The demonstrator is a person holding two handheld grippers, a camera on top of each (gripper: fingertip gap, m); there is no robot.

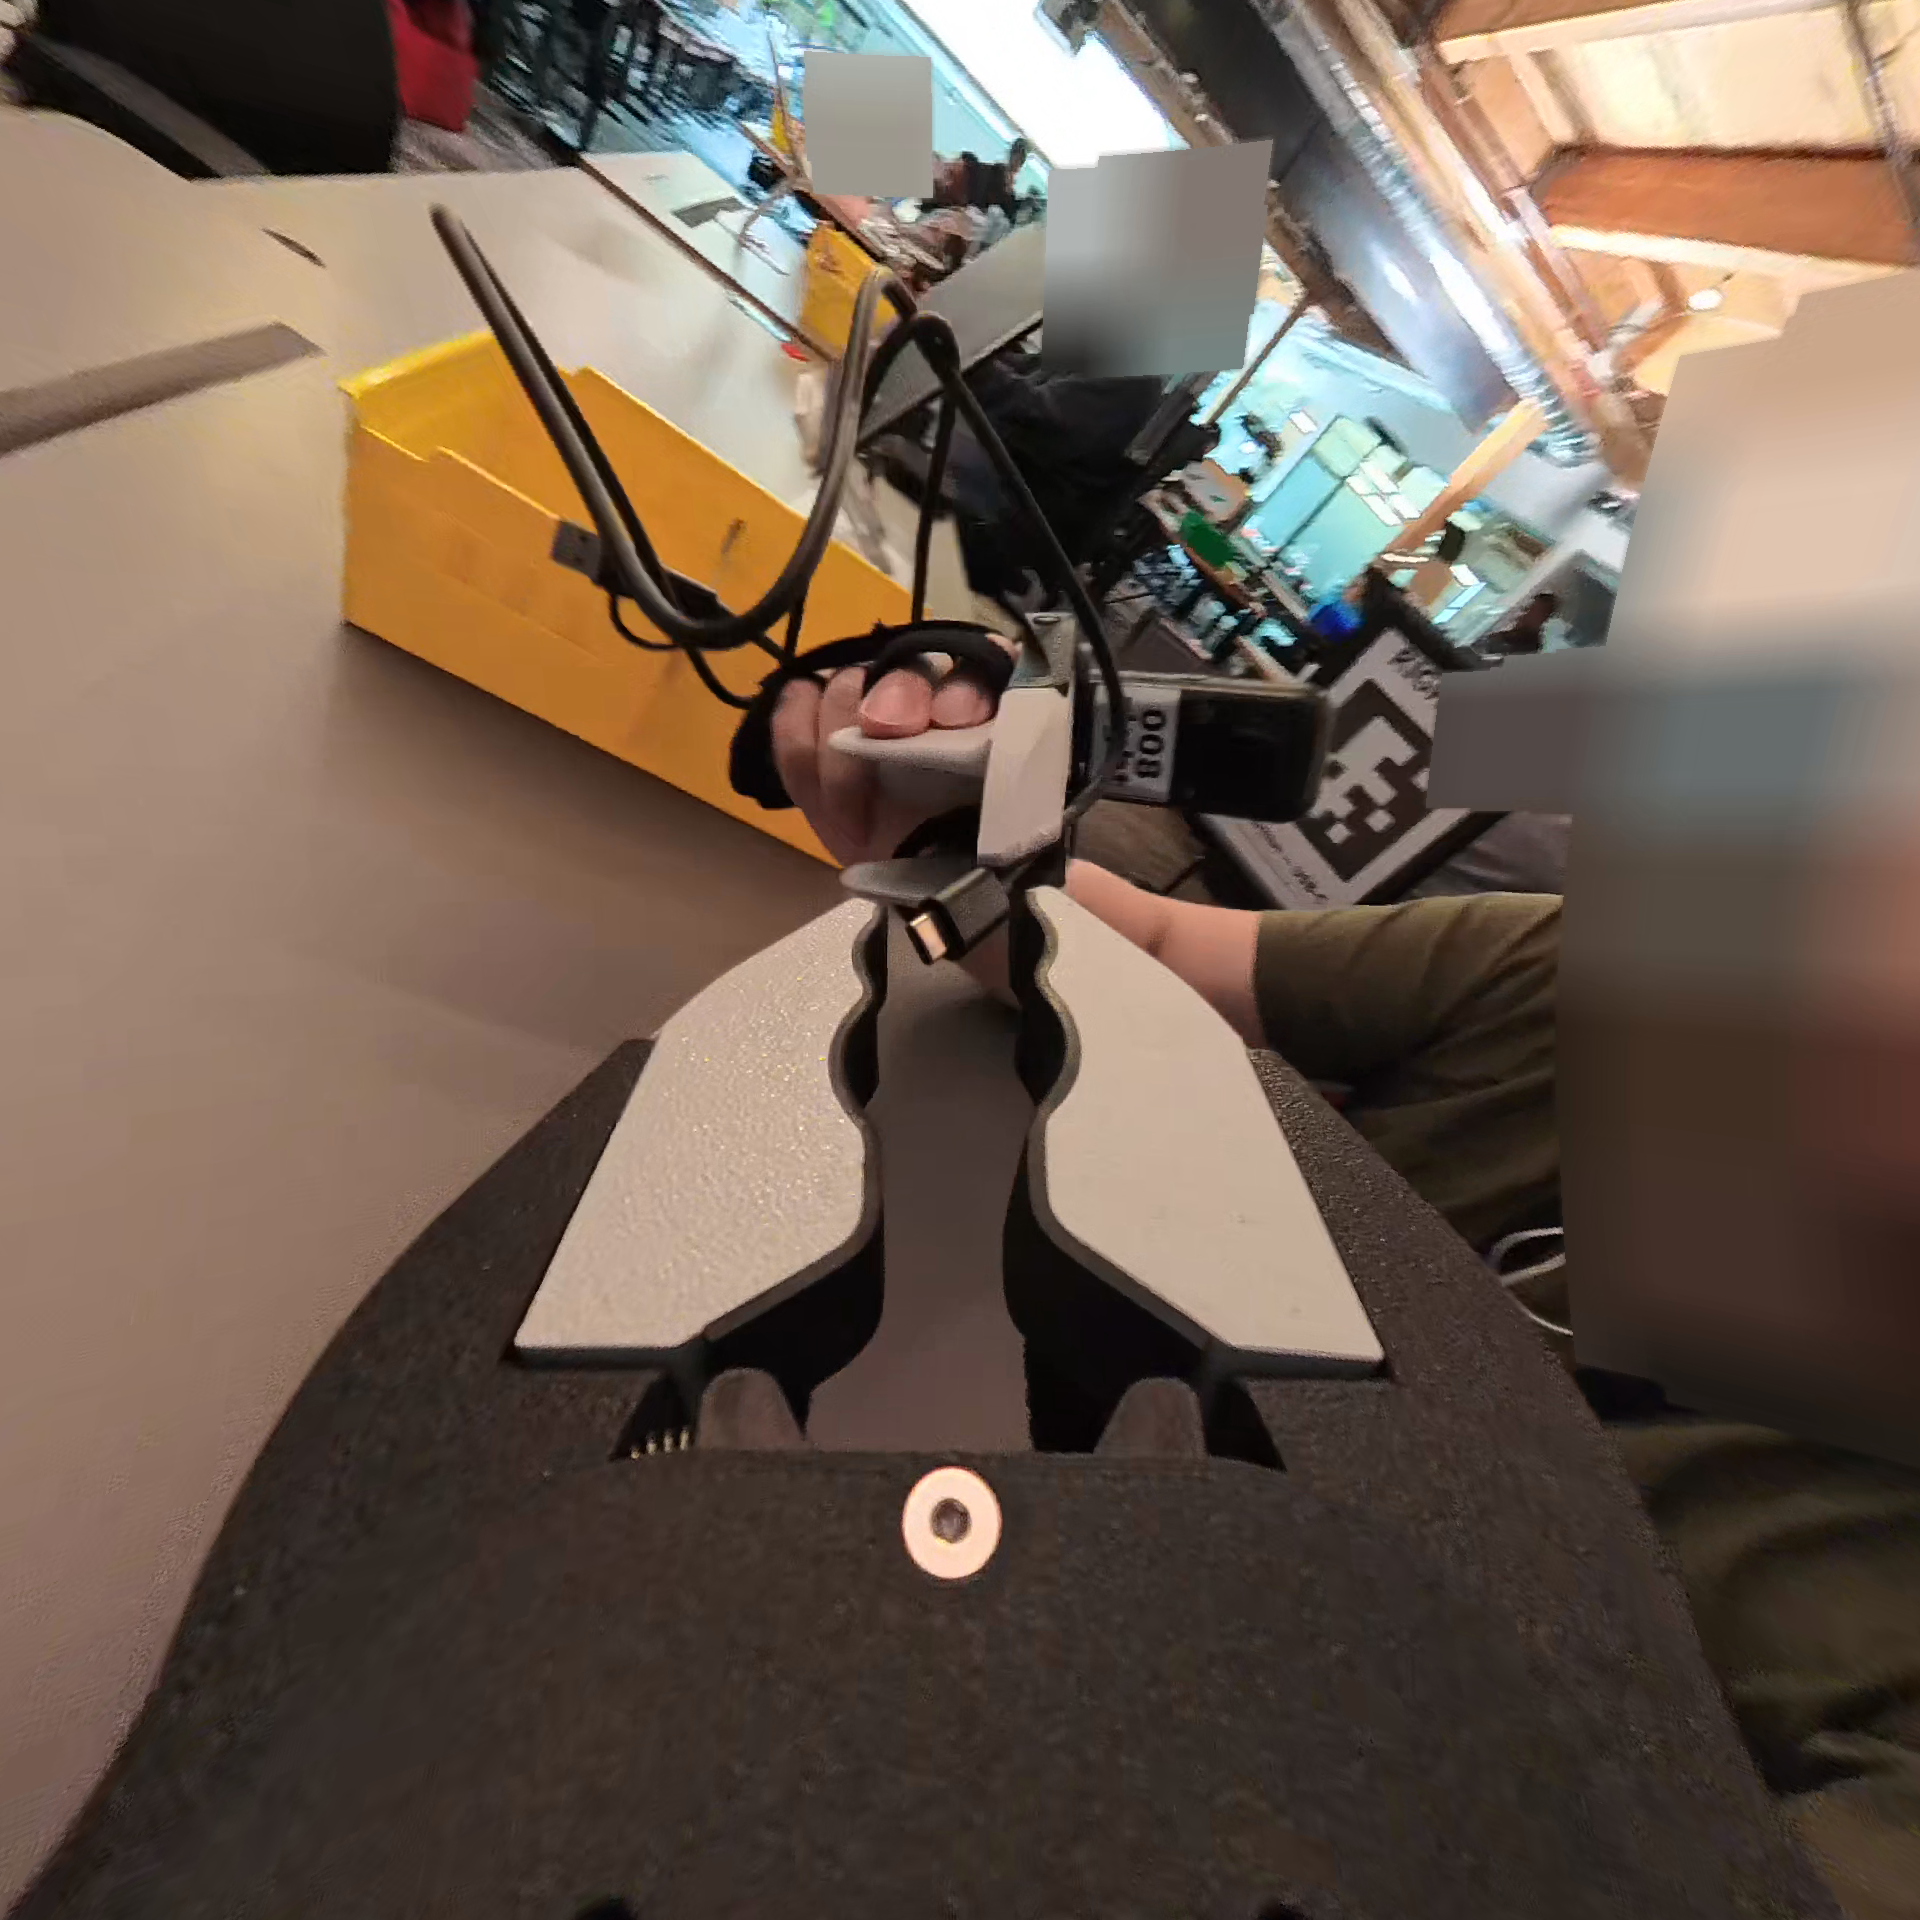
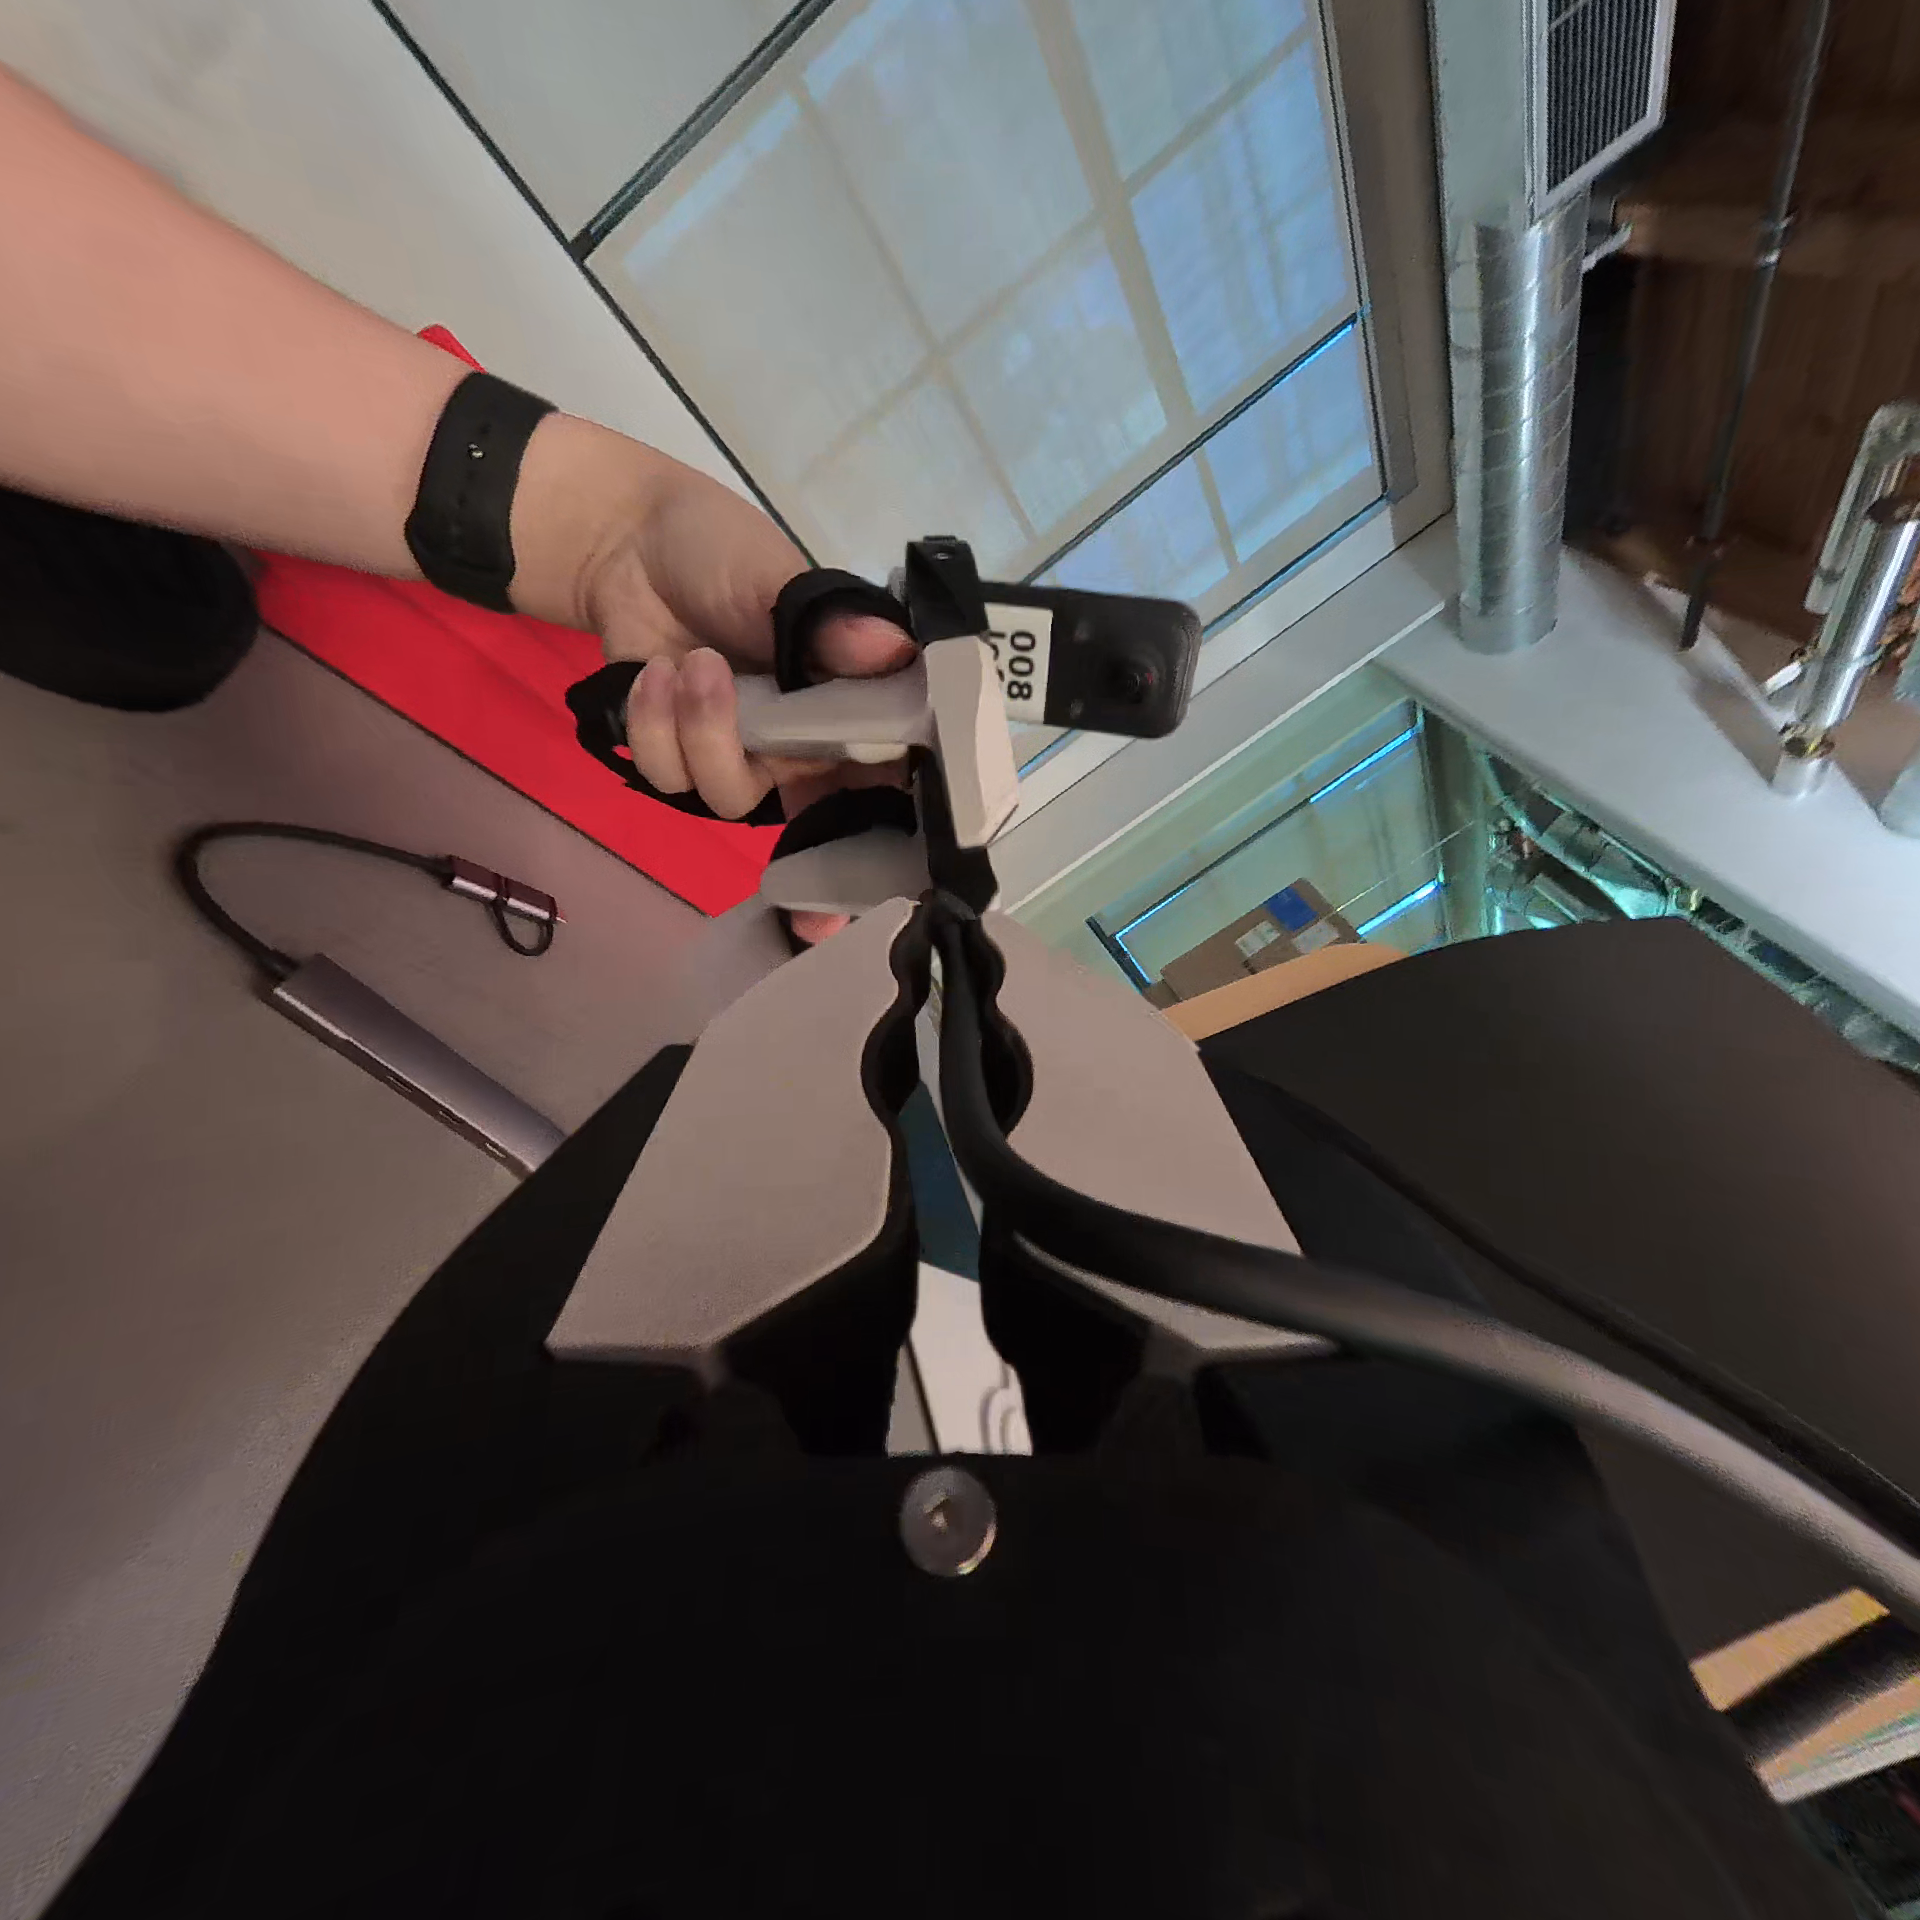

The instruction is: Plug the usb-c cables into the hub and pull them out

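- R tongs (image 2: pixel 940 920): narrow, shut on the black usb-c cable (image 2: pixel 961 1039), up in the air.
- L tongs (image 1: pixel 954 920): narrow, tip to tip w/ R tongs. The usb-c plug (image 1: pixel 956 912) sits btw its tips; can't tell if it's pinched.
- Hub (image 2: pixel 416 1070): flat on the table (image 2: pixel 156 1195), well apart. No cable in the holes I can see.
- Step, I think: passing the plug btw tongs.
- Next: firm hold, then aim plug at a hub hole.

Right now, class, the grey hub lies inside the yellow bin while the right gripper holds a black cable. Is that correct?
Not quite. The grey hub lies on the bare table, not inside the yellow bin; the right wrist view shows it. The rest stands: the right gripper does hold the black cable between its fingers.
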